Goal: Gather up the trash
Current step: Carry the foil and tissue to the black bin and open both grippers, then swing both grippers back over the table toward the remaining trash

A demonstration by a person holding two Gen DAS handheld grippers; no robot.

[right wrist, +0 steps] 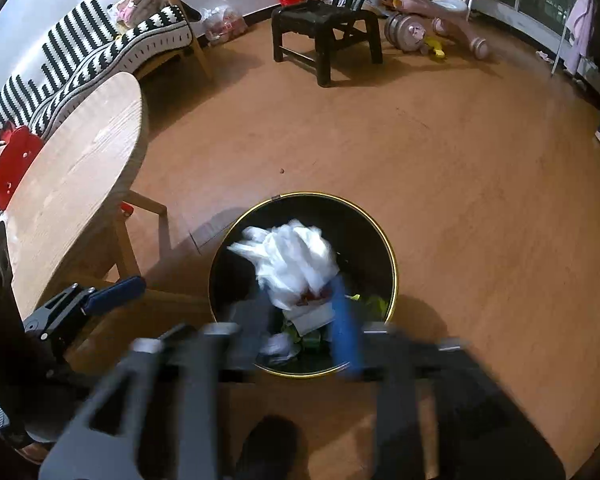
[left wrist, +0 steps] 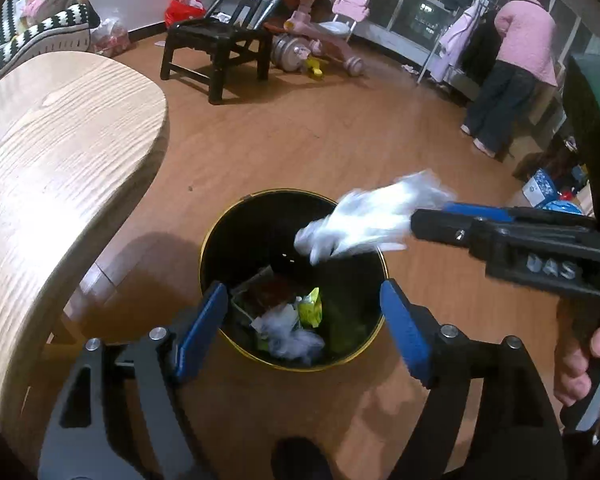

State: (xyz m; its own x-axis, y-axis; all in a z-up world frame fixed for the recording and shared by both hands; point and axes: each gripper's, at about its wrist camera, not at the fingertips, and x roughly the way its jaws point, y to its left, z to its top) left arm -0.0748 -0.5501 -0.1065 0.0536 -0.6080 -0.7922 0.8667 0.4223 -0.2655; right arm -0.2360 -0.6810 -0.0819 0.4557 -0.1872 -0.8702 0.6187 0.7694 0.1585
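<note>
Two grippers meet over a black, gold-rimmed trash bin [left wrist: 220,236] standing on the brown wood-look floor [left wrist: 340,140]. Nearest, the left gripper [left wrist: 304,328] gapes wide and empty above the bin's near rim, over wrappers [left wrist: 310,312] and crumpled plastic inside. From the right, the right gripper [left wrist: 414,226] pinches a white plastic bag [left wrist: 364,220] above the bin's mouth; its own view is blurred. Just left stands a round light-wood table [left wrist: 60,140]. Farther off are a black chair [left wrist: 216,40], a pink tricycle [left wrist: 324,28], a striped sofa [right wrist: 80,48] along the wall, and a person in pink [left wrist: 520,52].
</note>
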